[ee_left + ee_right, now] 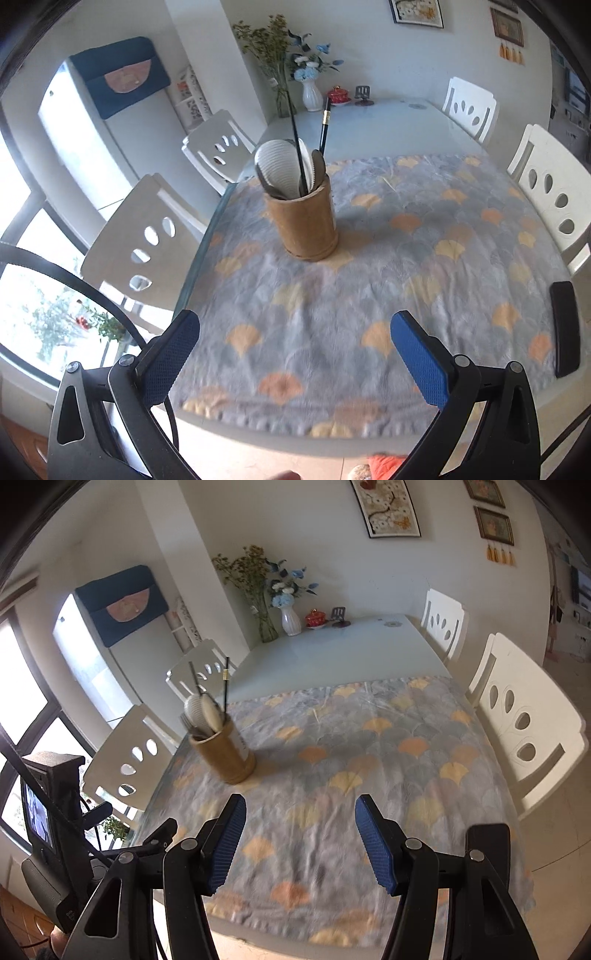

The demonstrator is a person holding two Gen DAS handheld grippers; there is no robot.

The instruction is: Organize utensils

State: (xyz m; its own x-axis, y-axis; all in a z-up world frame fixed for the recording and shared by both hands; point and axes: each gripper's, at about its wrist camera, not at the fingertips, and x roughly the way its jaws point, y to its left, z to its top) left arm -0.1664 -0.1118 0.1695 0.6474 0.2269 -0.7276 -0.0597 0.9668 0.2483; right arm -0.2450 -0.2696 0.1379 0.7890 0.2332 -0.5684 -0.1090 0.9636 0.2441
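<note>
The worktop (388, 133) carries a grey cloth with yellow fan shapes (369, 266), and on the cloth's far left part stands my wooden utensil holder (304, 218), upright. In it sit white ribbed spoons (280, 166), a metal spoon (318, 162) and black chopsticks (297, 144). My left tool (293, 363) is released wide, gripping nothing. My right tool (300, 843) is likewise spread and empty above the cloth's near edge.

The utensil holder (304, 218) is standing on the cloth (369, 295) near the table's (388, 125) left edge. Spoons (284, 170) and chopsticks (297, 144) are sitting upright in it. Vases (312, 94) are standing at the far end; chairs (550, 192) are flanking both sides.
</note>
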